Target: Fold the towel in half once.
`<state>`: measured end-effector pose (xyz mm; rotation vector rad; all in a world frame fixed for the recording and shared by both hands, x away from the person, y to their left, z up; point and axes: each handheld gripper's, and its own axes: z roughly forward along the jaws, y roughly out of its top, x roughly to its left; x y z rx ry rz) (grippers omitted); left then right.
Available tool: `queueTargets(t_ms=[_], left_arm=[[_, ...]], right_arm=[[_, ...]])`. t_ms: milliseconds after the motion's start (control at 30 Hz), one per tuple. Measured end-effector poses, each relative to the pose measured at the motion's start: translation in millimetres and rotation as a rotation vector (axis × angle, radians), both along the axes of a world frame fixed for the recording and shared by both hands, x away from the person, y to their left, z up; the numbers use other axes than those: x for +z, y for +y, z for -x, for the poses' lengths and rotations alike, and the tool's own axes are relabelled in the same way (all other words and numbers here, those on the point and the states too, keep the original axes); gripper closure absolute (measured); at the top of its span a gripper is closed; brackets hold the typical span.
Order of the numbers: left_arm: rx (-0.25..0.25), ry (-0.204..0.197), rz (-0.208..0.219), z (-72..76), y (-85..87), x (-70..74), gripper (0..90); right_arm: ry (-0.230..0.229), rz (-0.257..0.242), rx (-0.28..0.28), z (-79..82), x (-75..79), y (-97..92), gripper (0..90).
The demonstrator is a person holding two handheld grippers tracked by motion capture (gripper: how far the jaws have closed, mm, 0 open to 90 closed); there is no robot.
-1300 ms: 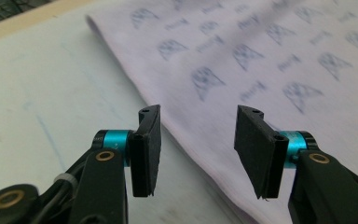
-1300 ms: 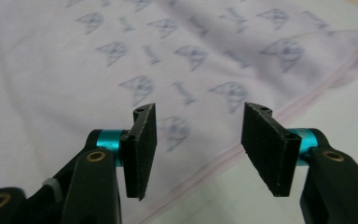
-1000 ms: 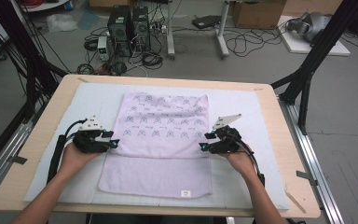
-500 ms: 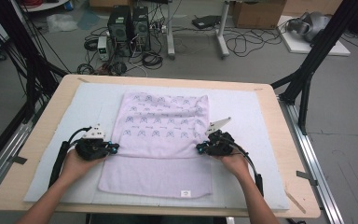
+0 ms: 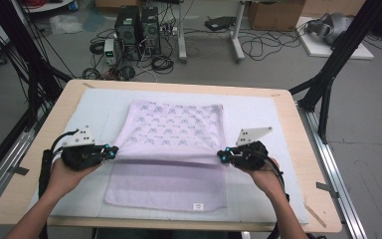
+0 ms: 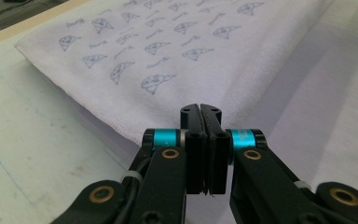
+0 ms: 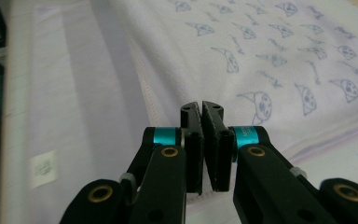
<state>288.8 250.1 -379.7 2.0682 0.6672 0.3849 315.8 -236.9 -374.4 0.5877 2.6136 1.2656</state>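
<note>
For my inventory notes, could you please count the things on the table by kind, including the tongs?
Lilac printed towel: 1
Pale mat under the towel: 1
Tongs: 2, the left tongs and the right tongs, each shut on a side edge of the towel
Total: 4

We're looking down our left gripper (image 6: 200, 109), jaws pressed together on the hemmed edge of the pale lilac towel (image 6: 168, 60), its cat-face print sloping up and away, lifted off the white mat (image 6: 32, 154) beneath.
</note>
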Motion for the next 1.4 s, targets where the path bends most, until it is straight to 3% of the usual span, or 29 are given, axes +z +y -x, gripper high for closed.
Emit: queueTargets(t_ms=[100,133,167,200,333,500,600,667,767,1000,1067,1133,1200,1233,1300,1400], left_arm=[[-0.026,0.011,-0.009,21.0,1.1,-10.6,86.9],[-0.030,0.016,-0.018,25.4,1.1,-15.5,82.3],[-0.035,0.031,-0.023,28.2,1.3,-20.7,74.6],[-0.036,0.038,-0.034,29.7,1.8,-25.2,68.5],[-0.033,0.054,-0.056,27.8,1.5,-38.7,63.2],[-0.048,0.093,-0.103,17.2,-6.2,-56.8,65.3],[-0.075,0.108,-0.081,15.3,-9.8,-61.7,83.3],[-0.069,0.103,-0.089,15.3,-10.3,-58.5,85.2],[-0.042,0.079,-0.062,17.6,-3.2,-46.9,85.9],[-0.027,0.007,-0.007,37.9,17.6,-9.8,86.0],[-0.043,0.002,-0.007,47.9,19.6,-7.9,86.0],[-0.063,0.021,-0.017,56.7,19.6,-15.1,85.9],[-0.084,0.053,-0.030,61.5,17.8,-28.2,83.5],[-0.084,0.069,-0.041,61.5,16.0,-35.1,78.1],[-0.081,0.101,-0.053,59.0,11.0,-46.1,64.0],[-0.103,0.111,-0.095,55.6,2.3,-55.4,62.3]], right_arm=[[0.016,-0.026,0.038,23.0,-8.5,-2.4,86.5],[0.021,-0.017,0.049,28.7,-13.8,-1.3,83.1],[0.023,0.001,0.044,33.1,-19.3,-0.3,72.7],[0.023,0.012,0.034,34.8,-25.2,-0.1,70.5],[0.049,0.006,0.022,36.2,-44.0,-1.2,61.6],[0.071,0.048,0.029,31.6,-60.1,6.7,58.9],[0.081,0.094,0.045,29.2,-66.0,14.2,73.4],[0.094,0.085,0.062,26.1,-64.5,15.1,84.6],[0.096,0.052,0.063,20.5,-57.7,15.3,86.2],[0.004,-0.052,0.069,26.0,-12.9,9.9,86.7],[-0.005,-0.052,0.095,34.2,-4.4,11.5,86.7],[0.004,-0.046,0.123,44.3,-3.5,13.0,86.6],[0.044,-0.035,0.158,51.2,-13.4,14.3,81.6],[0.057,-0.010,0.154,52.9,-21.4,15.3,73.2],[0.087,0.013,0.148,53.4,-38.3,15.5,71.2],[0.128,0.023,0.151,53.9,-57.0,16.5,64.3]])
